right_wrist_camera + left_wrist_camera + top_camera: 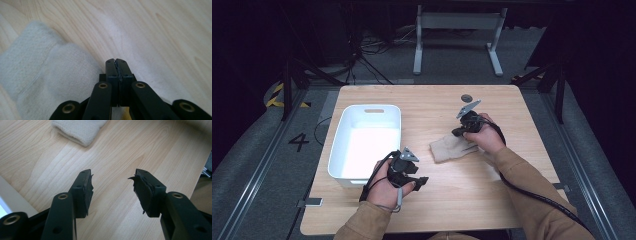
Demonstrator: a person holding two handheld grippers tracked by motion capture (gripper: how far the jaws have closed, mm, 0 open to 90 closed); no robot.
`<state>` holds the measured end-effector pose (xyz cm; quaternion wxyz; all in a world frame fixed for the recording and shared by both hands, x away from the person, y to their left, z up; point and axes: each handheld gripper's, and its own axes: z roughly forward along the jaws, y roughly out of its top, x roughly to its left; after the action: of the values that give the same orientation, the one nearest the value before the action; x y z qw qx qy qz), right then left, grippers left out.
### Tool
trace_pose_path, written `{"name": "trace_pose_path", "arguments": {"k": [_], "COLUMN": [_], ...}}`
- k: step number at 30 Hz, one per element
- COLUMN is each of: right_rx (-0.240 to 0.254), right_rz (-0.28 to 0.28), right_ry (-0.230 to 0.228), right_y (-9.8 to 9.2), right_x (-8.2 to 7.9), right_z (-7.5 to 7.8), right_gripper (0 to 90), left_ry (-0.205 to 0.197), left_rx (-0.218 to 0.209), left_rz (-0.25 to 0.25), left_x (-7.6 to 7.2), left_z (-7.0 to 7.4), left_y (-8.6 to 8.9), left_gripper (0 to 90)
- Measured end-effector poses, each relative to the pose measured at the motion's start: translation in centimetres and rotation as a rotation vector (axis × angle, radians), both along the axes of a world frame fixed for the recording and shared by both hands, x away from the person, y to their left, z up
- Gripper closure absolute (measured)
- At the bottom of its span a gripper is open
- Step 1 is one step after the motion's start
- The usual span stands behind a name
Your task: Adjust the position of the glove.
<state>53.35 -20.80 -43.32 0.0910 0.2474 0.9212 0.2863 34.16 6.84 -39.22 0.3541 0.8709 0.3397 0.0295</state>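
A pale wooden desk [432, 200] stands on a dark grey floor. Nearest, the left claw [419, 182] hovers over bare wood beside a white plastic bin [343, 131], its jaws about half apart with nothing between them. Farther on, the right claw [457, 132] has its jaws pressed together, empty, at the edge of a folded beige cloth [451, 147] lying mid-desk. Beyond stands a grey metal frame [457, 22].
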Motion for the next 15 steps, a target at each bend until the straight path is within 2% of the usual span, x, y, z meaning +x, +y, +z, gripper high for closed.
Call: {"name": "trace_pose_path", "arguments": {"k": [1,6,10,11,13,15], "right_rx": [-0.009,-0.04,-0.036,-0.036,-0.039,-0.044], "right_rz": [0.008,-0.024,0.001,0.001,0.012,0.02], "right_ry": [0.001,0.051,0.07,0.07,0.083,0.075], "right_y": [0.0,-0.1,-0.3,-0.3,-0.2,0.0], "right_x": [-0.1,-1.7,-3.5,-3.5,-4.8,-5.8], "right_z": [-0.1,-0.6,-0.7,-0.7,-0.7,-0.7], "right_gripper": [89.9,90.0,90.0,90.0,90.0,89.9], "left_ry": [0.001,0.002,0.003,0.003,0.003,0.007], "left_rx": [0.007,0.007,0.007,0.007,0.008,0.012], "left_rz": [-0.006,-0.018,-0.018,-0.018,-0.019,-0.026], "left_x": [0.1,0.2,0.4,0.4,0.6,0.6], "left_z": [-0.1,0.1,0.1,0.1,0.0,-0.1], "left_y": [-0.1,-0.4,-0.4,-0.4,-0.5,-0.9], "left_gripper": [49.5,49.4,49.2,49.2,49.1,49.0]}}
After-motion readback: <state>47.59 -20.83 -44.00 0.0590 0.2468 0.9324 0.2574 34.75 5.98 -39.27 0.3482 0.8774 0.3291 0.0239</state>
